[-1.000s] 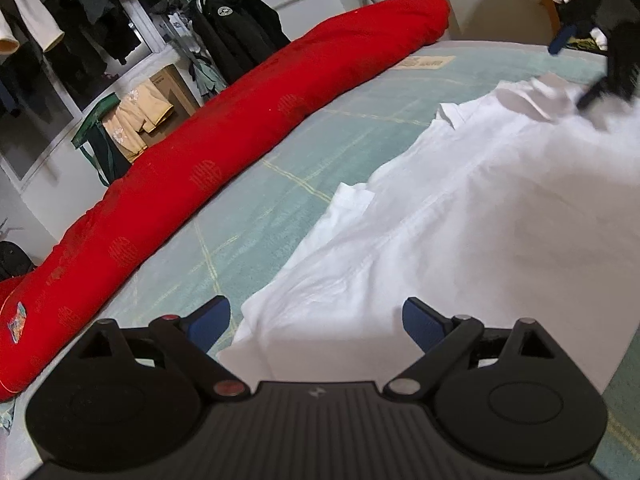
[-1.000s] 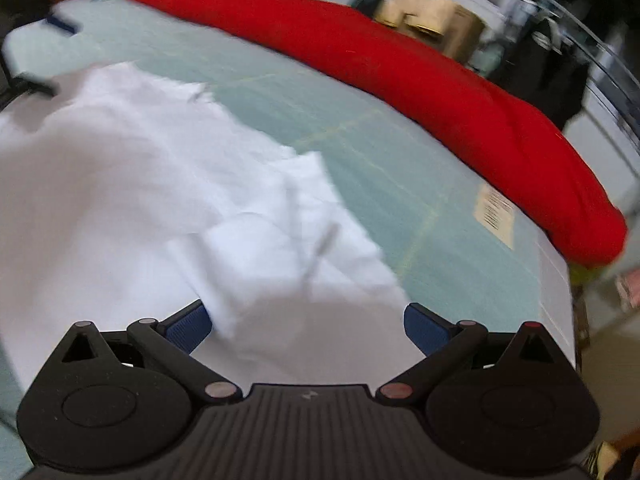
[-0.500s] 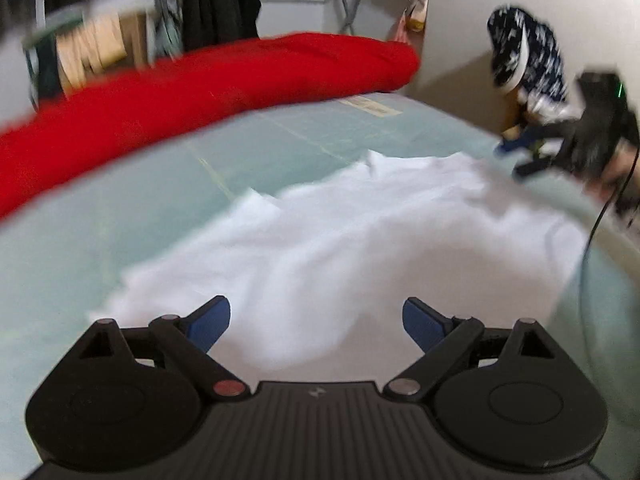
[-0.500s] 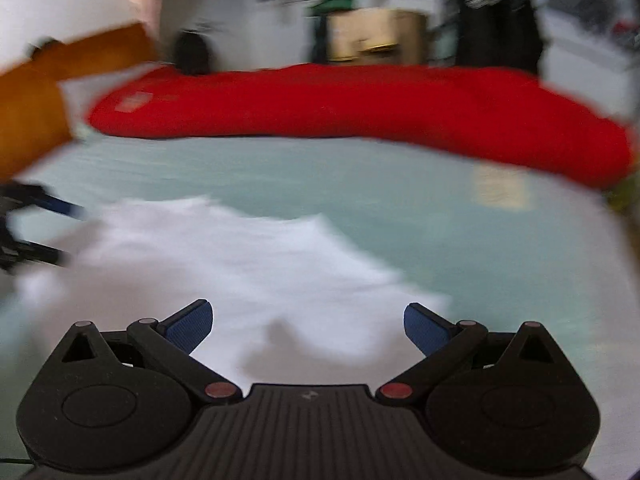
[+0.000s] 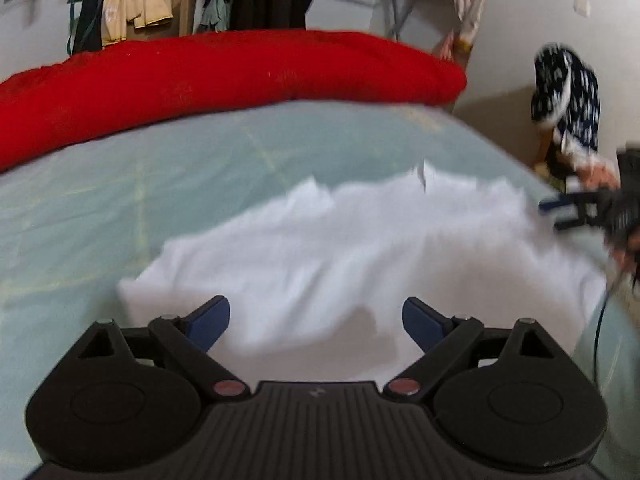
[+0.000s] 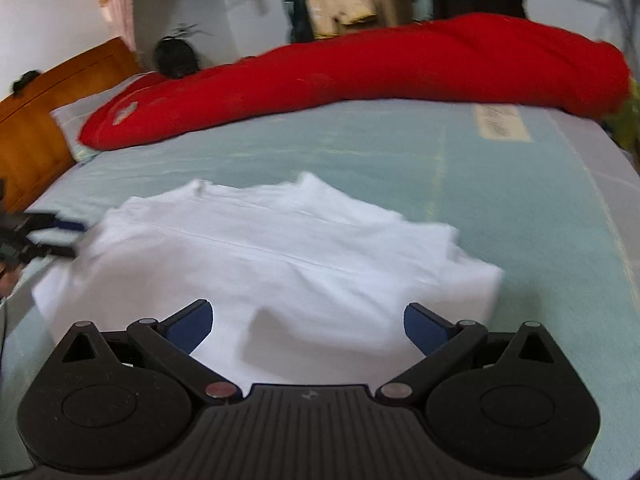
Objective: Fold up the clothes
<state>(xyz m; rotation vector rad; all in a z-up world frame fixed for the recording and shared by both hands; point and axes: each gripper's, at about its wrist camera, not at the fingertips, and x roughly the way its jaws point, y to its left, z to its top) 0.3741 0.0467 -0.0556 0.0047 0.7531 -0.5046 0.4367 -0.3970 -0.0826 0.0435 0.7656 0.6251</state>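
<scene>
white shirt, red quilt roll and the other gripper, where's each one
white shirt [image 6: 280,264]: right wrist view, middle of its flat body.
red quilt roll [image 5: 224,76]: left wrist view, middle of the long roll.
right gripper [image 5: 560,212]: left wrist view, gap between its open fingertips at the shirt's far edge.

White shirt [image 6: 280,264] soft matt cloth, lightly creased; bed sheet [image 6: 400,160] pale green matt fabric with faint yellow lines; red quilt [image 5: 224,76] padded cloth, slight sheen; headboard [image 6: 36,120] smooth polished wood; both gripper bodies ribbed matt black plastic, pads [image 5: 208,322] matt blue.
</scene>
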